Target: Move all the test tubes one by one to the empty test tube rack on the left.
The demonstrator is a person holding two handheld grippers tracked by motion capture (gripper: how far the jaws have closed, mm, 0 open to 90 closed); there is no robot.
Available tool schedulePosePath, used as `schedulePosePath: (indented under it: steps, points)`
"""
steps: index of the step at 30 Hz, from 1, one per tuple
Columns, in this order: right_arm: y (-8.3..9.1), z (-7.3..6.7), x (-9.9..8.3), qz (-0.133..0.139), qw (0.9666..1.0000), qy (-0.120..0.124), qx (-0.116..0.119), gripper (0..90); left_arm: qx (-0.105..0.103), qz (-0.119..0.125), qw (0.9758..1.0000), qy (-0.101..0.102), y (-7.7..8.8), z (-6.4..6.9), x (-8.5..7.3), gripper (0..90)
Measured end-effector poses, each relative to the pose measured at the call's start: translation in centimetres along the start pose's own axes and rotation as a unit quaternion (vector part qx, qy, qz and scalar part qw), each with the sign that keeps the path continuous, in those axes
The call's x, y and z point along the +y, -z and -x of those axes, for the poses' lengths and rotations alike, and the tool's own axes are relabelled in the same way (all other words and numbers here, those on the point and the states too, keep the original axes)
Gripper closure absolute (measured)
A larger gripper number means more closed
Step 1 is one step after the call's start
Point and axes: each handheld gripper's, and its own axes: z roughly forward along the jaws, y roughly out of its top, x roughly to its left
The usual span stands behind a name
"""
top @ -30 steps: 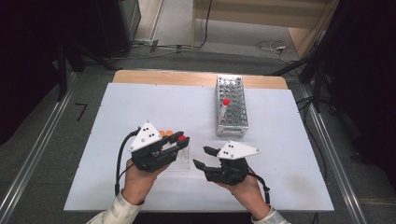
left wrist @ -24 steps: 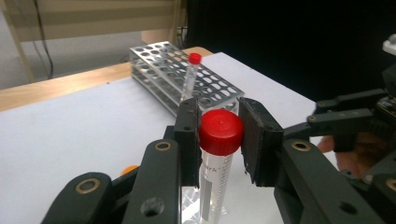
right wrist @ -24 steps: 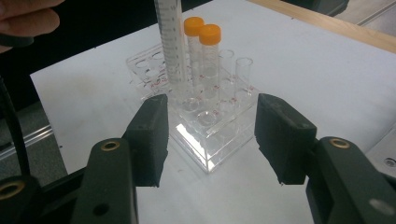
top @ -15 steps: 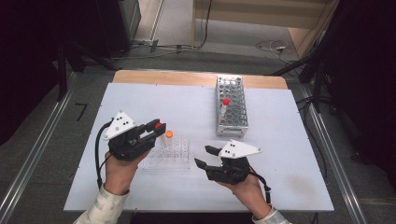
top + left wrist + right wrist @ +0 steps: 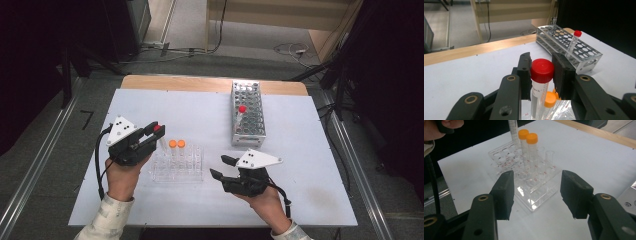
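My left gripper (image 5: 152, 134) is shut on a clear tube with a red cap (image 5: 542, 70), held upright by its cap. The tube's lower end hangs at the left far corner of the clear plastic rack (image 5: 195, 172); whether it sits in a hole is hidden. Two orange-capped tubes (image 5: 177, 144) stand in that rack, and one orange cap (image 5: 550, 98) shows just behind the held tube. My right gripper (image 5: 218, 167) rests at the rack's right side, open, its jaws framing the clear rack (image 5: 534, 187) with nothing between them. The held tube (image 5: 513, 130) rises behind the orange-capped pair (image 5: 527, 136).
A metal tube rack (image 5: 247, 125) stands at the back right of the white table (image 5: 310, 195), with one red-capped tube (image 5: 242, 110) leaning in it. Two empty glass tubes (image 5: 545, 155) stand in the clear rack. A wooden edge (image 5: 210, 82) borders the far side.
My left gripper has moved to the left with the red-capped tube, from above the clear rack's middle to its left end. The right gripper has stayed put.
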Motion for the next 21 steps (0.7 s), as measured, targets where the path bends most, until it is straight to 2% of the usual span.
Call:
schedulePosePath:
  steps: [7,14,21]
  points:
    - [0.0,0.1,-0.1,0.000,1.0000,-0.002,-0.002,43.0,0.005,-0.004,1.0000,-0.003,-0.6,0.0,-0.6,69.7]
    - [-0.1,0.2,-0.2,-0.003,1.0000,0.000,-0.002,43.0,0.016,-0.026,0.9995,-0.009,-1.3,0.1,-1.6,69.3]
    - [-0.2,0.2,-0.2,-0.005,1.0000,-0.001,-0.003,43.0,0.016,-0.046,0.9987,-0.012,-1.9,0.3,-2.5,69.2]
